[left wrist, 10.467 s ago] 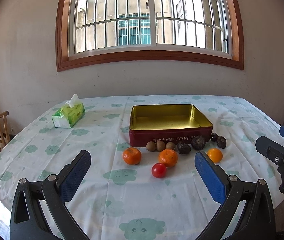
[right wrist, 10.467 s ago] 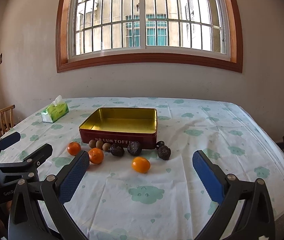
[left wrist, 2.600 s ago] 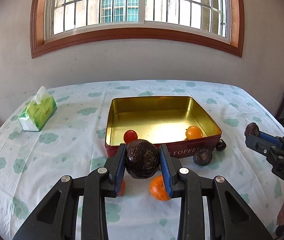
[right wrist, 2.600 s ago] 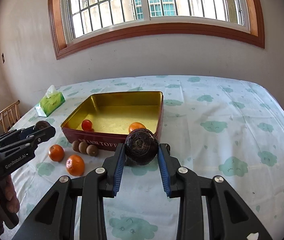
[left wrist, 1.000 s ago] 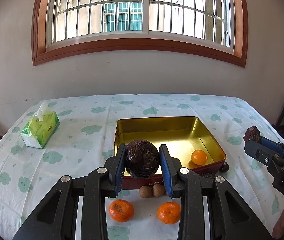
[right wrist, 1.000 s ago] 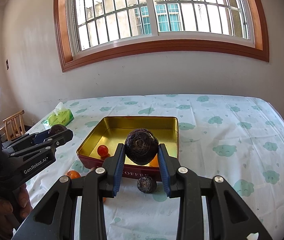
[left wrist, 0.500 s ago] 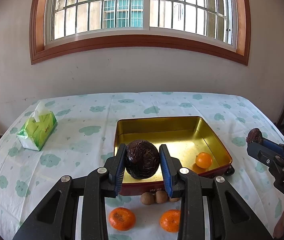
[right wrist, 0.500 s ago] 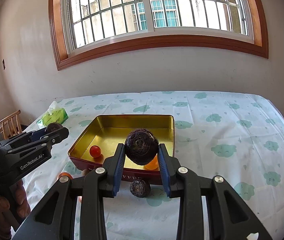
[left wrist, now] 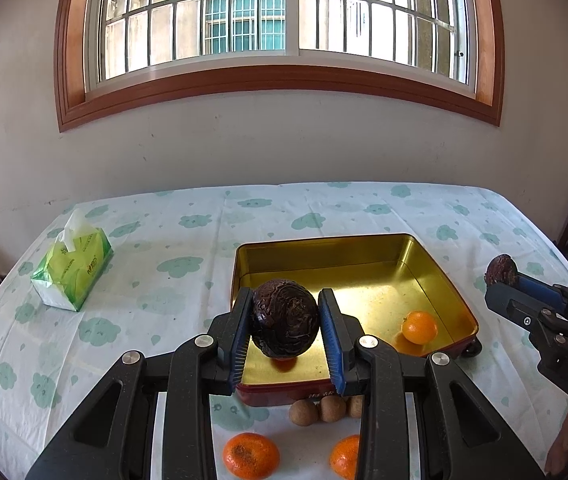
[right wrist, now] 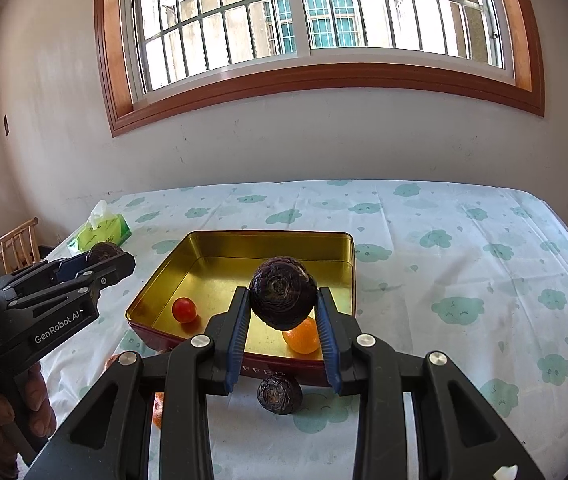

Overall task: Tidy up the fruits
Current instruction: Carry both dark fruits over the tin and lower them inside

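Both tongs, left point(left wrist: 286, 330) and right point(right wrist: 283, 316), each clamp one dark, wrinkled passion fruit point(left wrist: 286, 322).

Dark wrinkled fruits point(right wrist: 283, 293): three visible, maybe a fourth behind tin's far corner. Oranges point(left wrist: 419, 327): three, one inside tin, two on surface. Tomato point(right wrist: 184, 309): one. Small brown round fruits point(left wrist: 303, 413): three. Tin point(left wrist: 358, 244): one. Tissue pack point(left wrist: 73, 272): one. Grippers point(left wrist: 286, 334): two.
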Motion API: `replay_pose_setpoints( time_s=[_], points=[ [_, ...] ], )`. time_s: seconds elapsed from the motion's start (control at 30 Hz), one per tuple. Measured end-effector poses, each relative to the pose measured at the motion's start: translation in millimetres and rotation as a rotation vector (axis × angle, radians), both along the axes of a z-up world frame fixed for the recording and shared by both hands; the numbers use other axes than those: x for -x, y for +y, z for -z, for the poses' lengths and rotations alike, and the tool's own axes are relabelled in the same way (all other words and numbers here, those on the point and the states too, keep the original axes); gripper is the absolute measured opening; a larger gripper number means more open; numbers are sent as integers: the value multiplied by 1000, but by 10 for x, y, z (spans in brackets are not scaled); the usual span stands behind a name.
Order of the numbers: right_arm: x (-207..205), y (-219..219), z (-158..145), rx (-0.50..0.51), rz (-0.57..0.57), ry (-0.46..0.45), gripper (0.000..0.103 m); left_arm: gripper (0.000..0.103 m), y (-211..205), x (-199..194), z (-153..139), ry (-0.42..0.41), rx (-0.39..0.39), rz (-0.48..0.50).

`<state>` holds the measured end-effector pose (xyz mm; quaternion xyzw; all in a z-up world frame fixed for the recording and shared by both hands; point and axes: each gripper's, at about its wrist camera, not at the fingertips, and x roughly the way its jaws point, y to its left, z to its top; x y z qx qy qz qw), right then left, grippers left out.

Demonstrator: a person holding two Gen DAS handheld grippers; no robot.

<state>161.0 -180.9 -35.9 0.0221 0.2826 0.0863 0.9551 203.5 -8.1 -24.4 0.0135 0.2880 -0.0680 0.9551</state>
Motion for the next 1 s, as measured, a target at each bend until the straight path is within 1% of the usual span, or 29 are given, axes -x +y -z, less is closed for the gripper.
replay_pose_setpoints(
  time_s=[0.63,1.0],
  points=[
    [-336,8,212,4,7,57,30,34,9,-342,203,42,-19,-7],
    [-528,30,265,6,8,73,30,34,25,-579,262,58,-30,-6]
  ],
)
